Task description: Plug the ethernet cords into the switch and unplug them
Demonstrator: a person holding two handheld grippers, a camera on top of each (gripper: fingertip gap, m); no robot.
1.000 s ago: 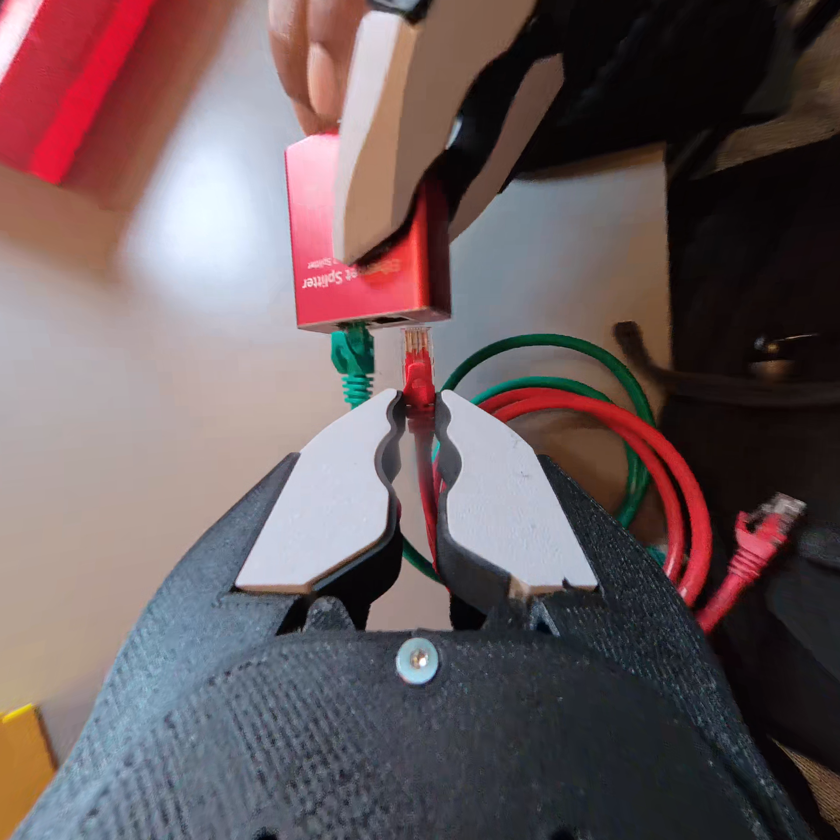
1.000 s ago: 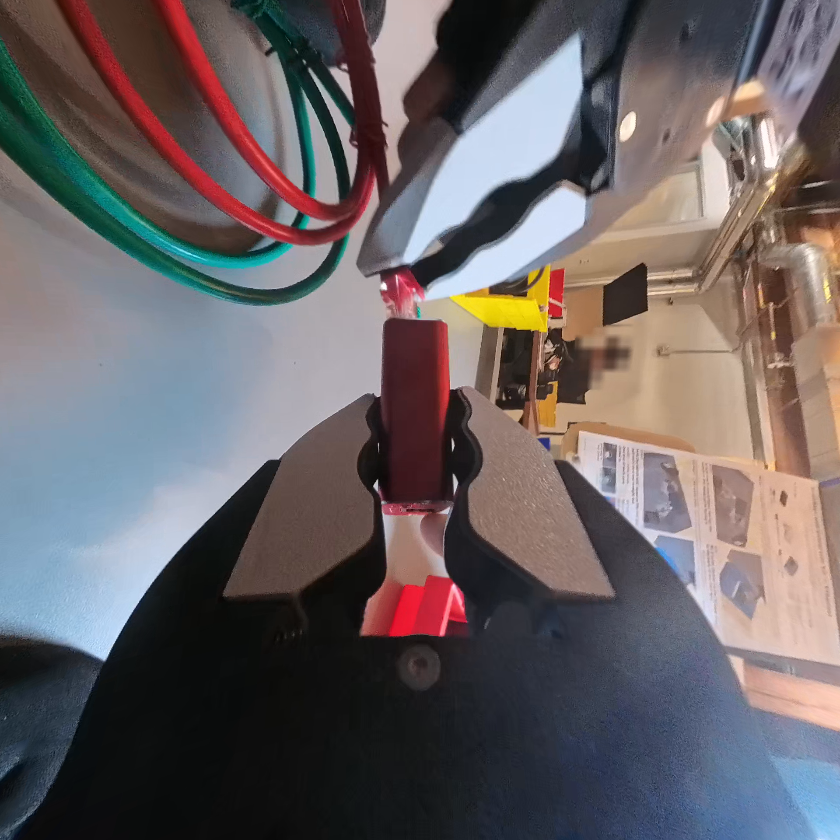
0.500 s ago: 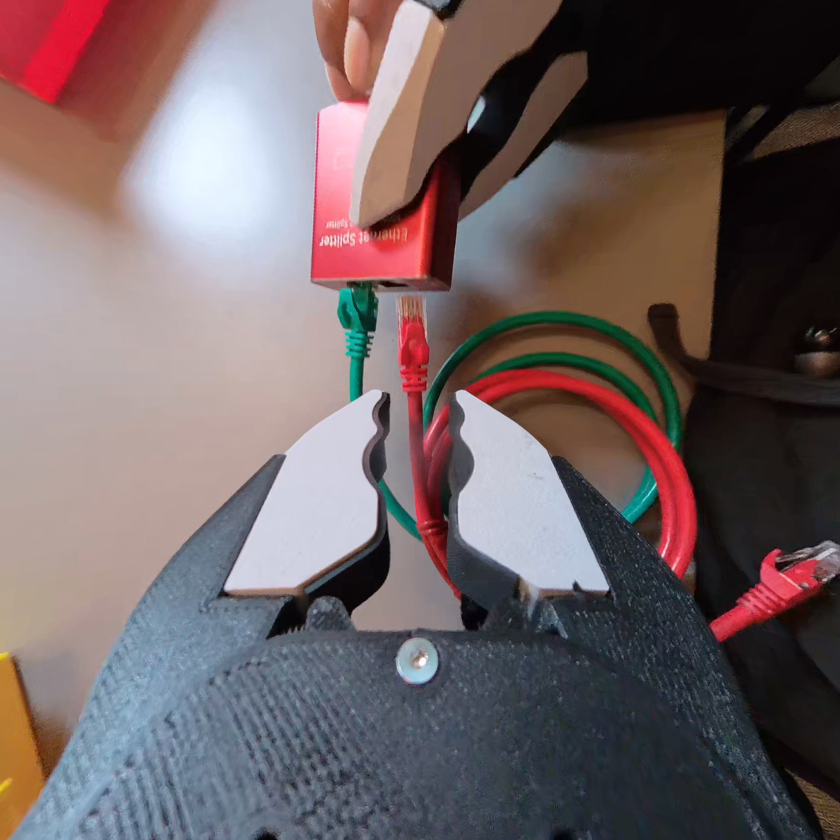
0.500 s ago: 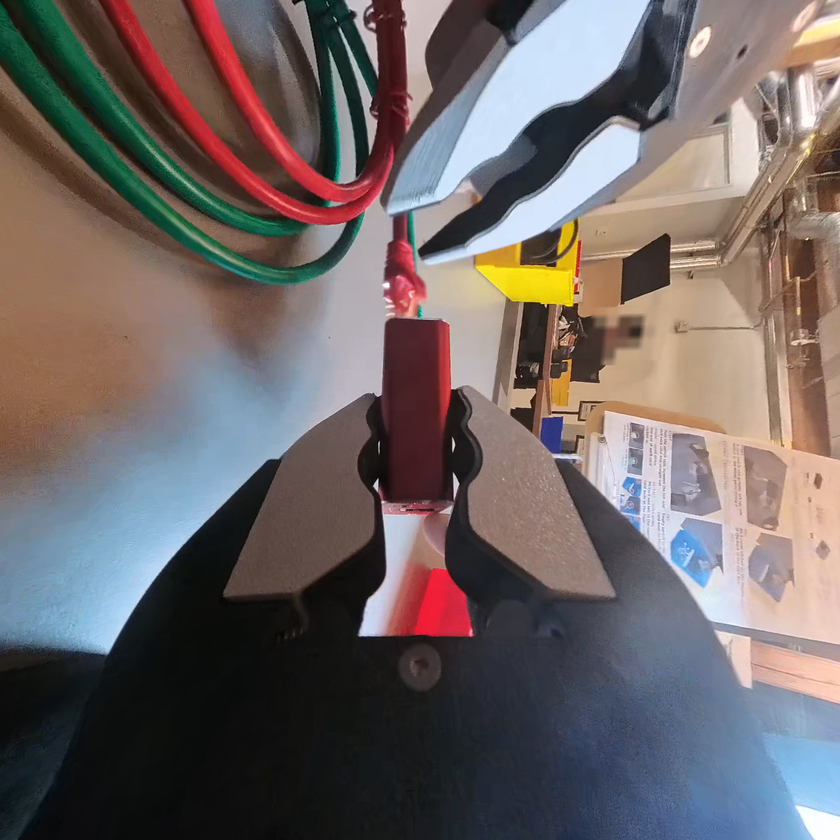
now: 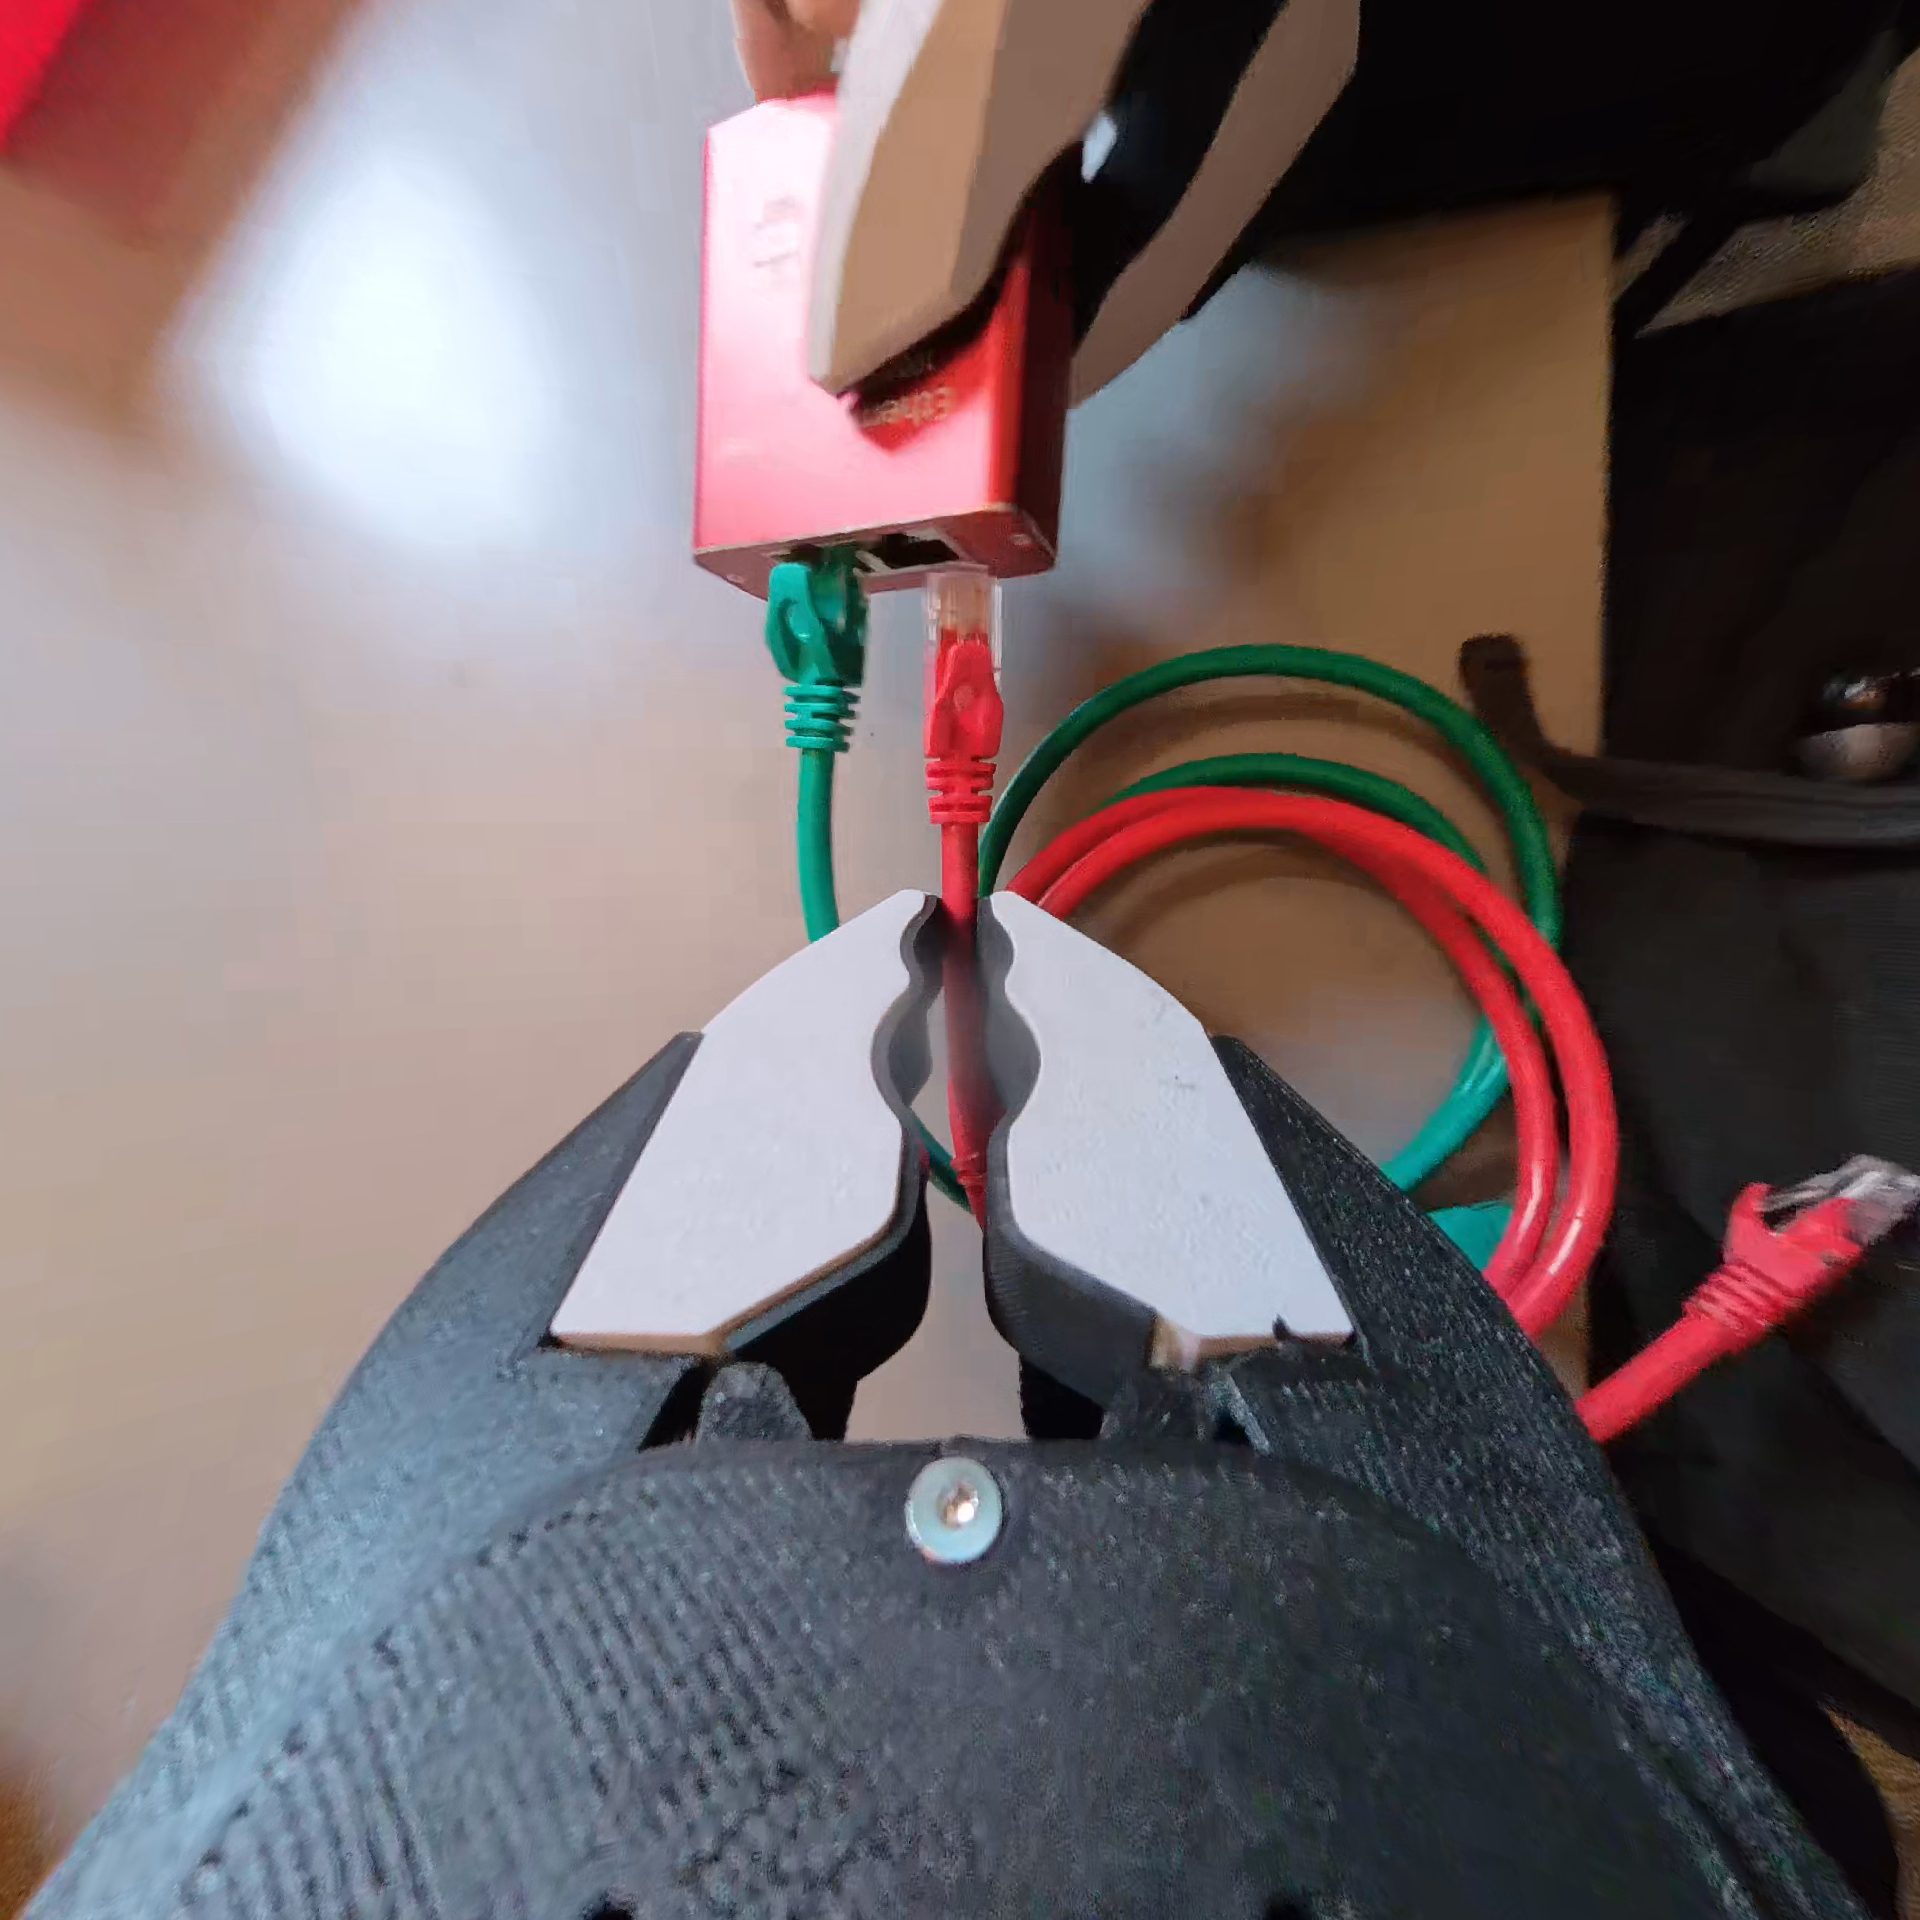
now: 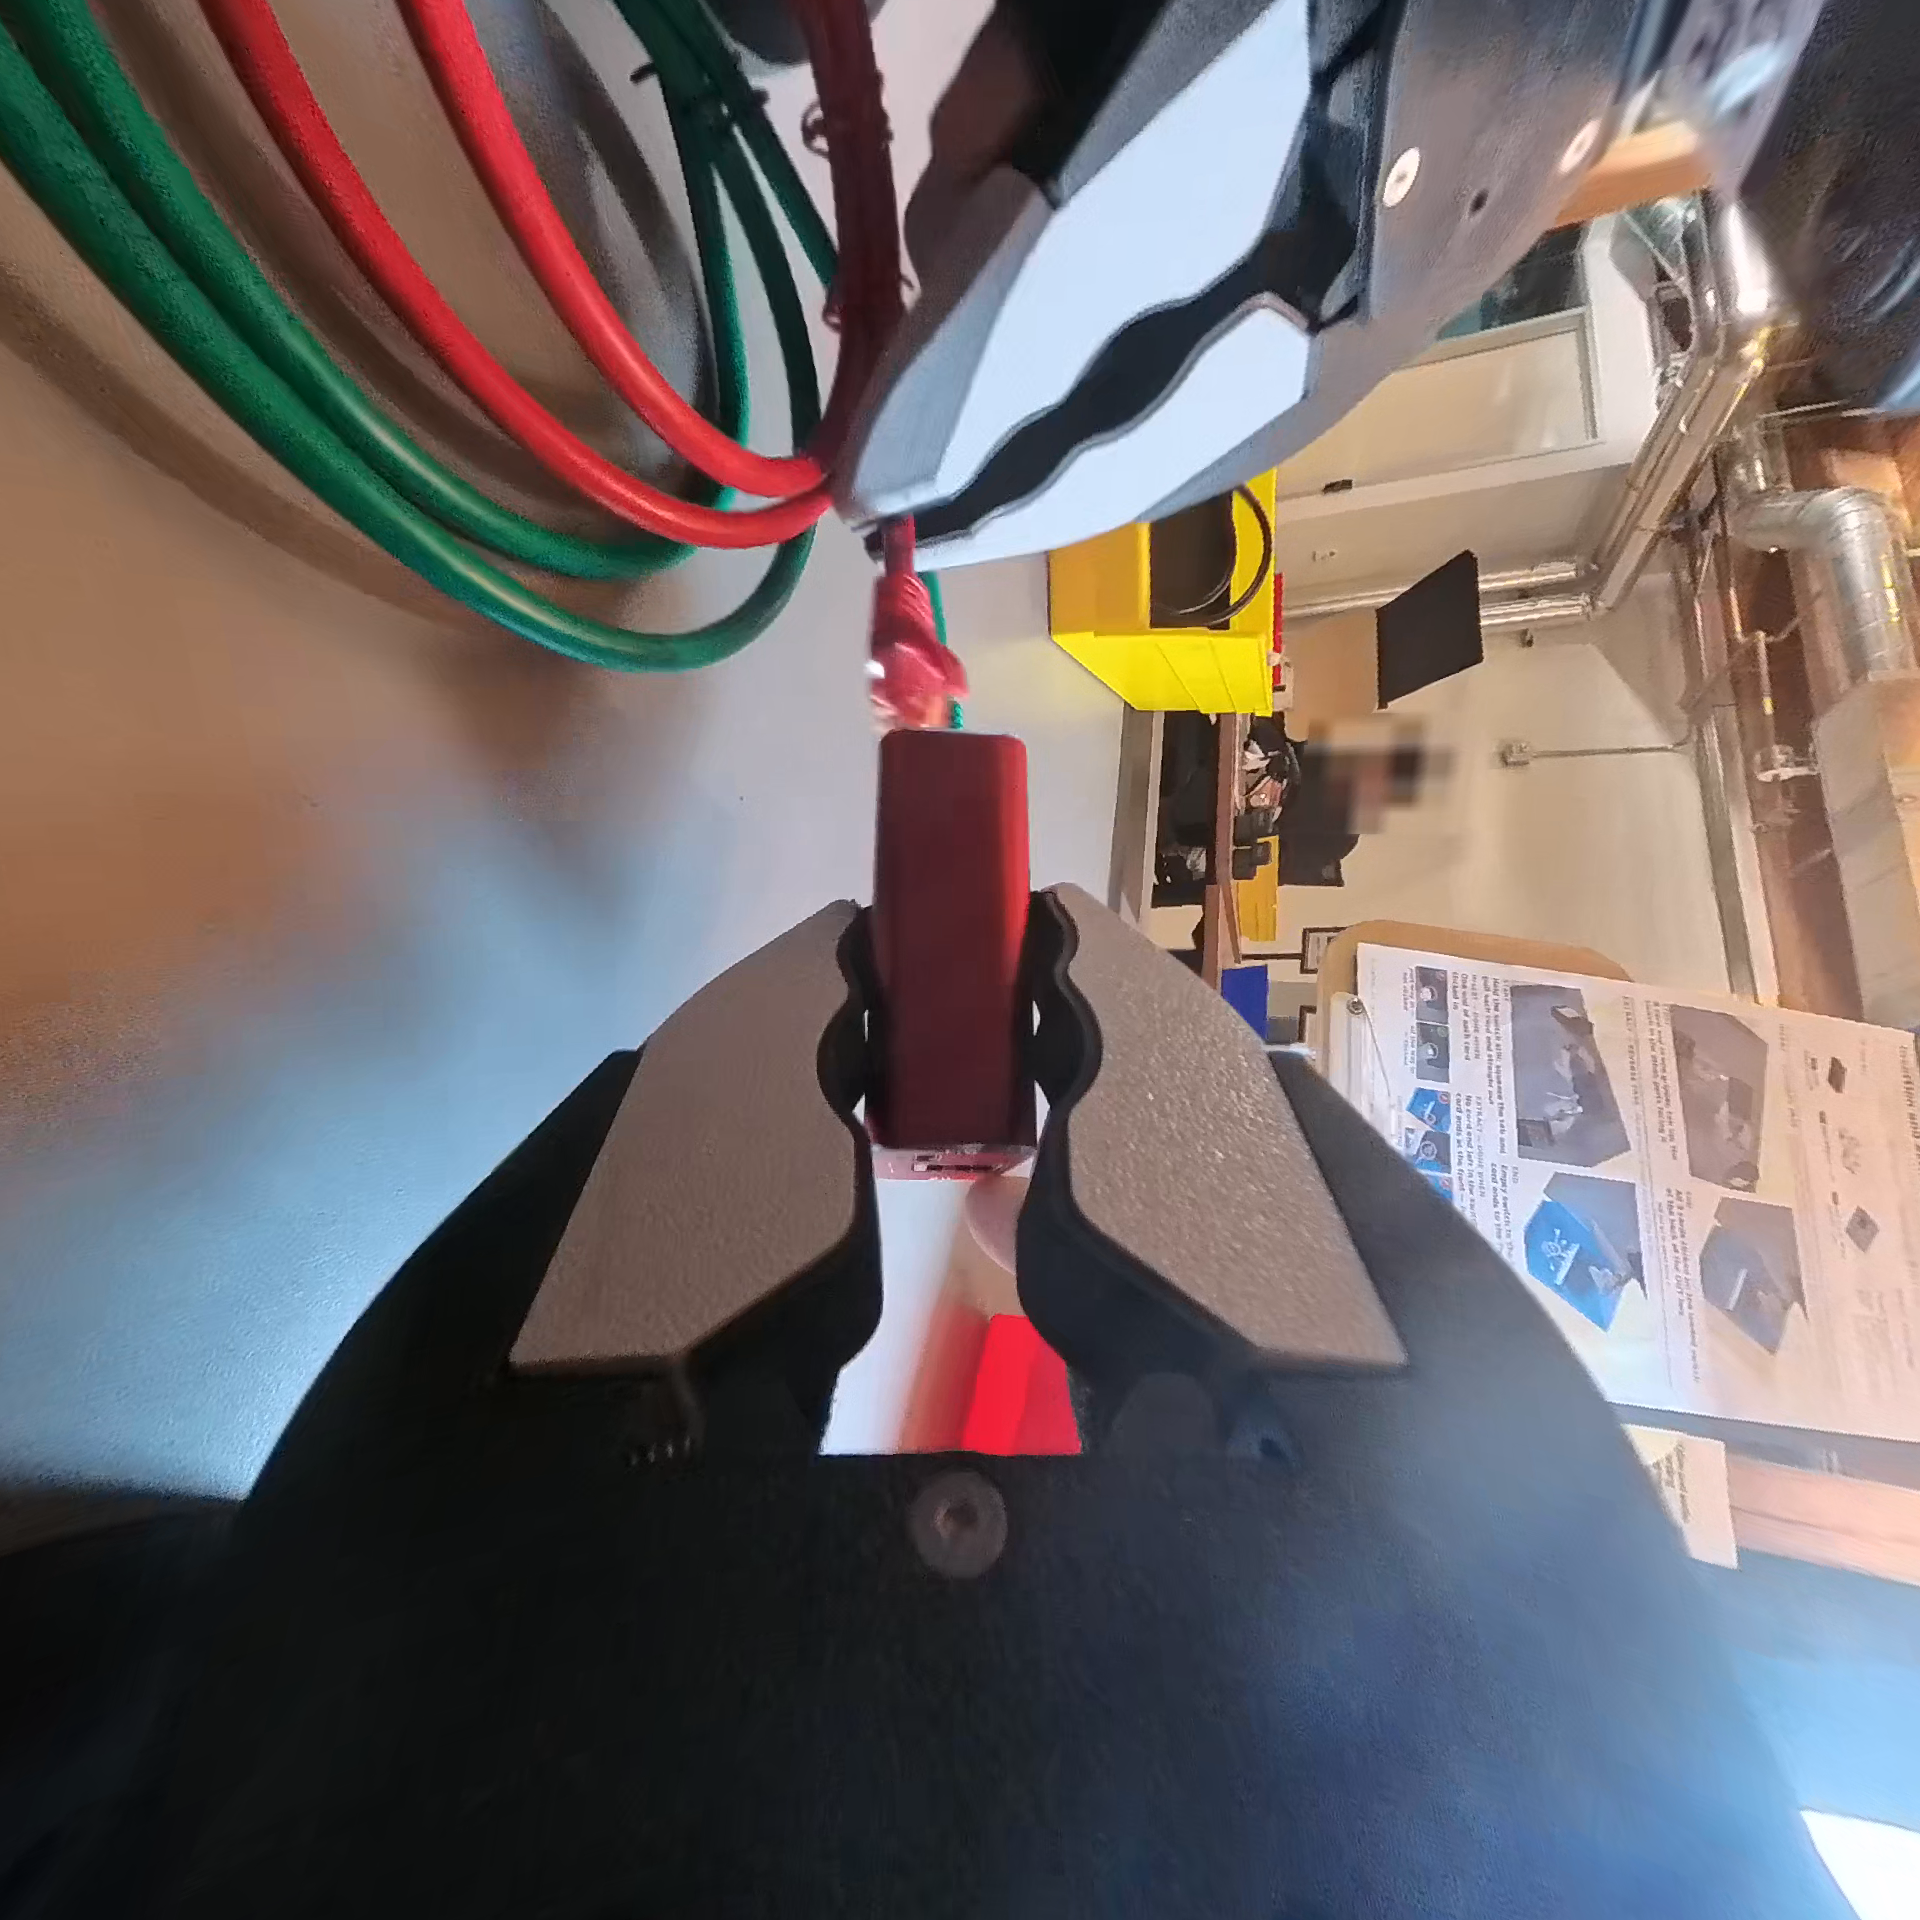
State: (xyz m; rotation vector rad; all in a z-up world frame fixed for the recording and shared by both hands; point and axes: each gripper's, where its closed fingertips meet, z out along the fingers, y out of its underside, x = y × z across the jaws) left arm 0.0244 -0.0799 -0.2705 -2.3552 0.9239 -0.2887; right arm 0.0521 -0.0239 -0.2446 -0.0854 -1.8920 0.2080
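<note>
My right gripper (image 6: 951, 914) is shut on the red switch box (image 6: 951, 821), held off the table. In the left wrist view the switch (image 5: 769, 416) hangs from the right gripper (image 5: 956, 384), ports facing me. The green plug (image 5: 816, 634) sits in its left port. The red plug (image 5: 964, 675) has its clear tip at the mouth of the port beside it, mostly outside. My left gripper (image 5: 961, 909) is shut on the red cord (image 5: 956, 852) a short way behind that plug. It also shows in the right wrist view (image 6: 894, 525), above the red plug (image 6: 914, 665).
Coiled green and red cords (image 5: 1351, 821) lie on the pale table (image 5: 364, 831) to the right. The red cord's other plug (image 5: 1808, 1236) rests against dark fabric (image 5: 1766, 935) at the right. A yellow bin (image 6: 1164, 623) and a printed sheet (image 6: 1610, 1174) stand beyond the table edge. About 7 cm separates my left fingertips from my right.
My left gripper let go of the red plug's boot, opened and drew back, then shut again on the red cord farther behind the plug. The right gripper kept hold of the switch.
</note>
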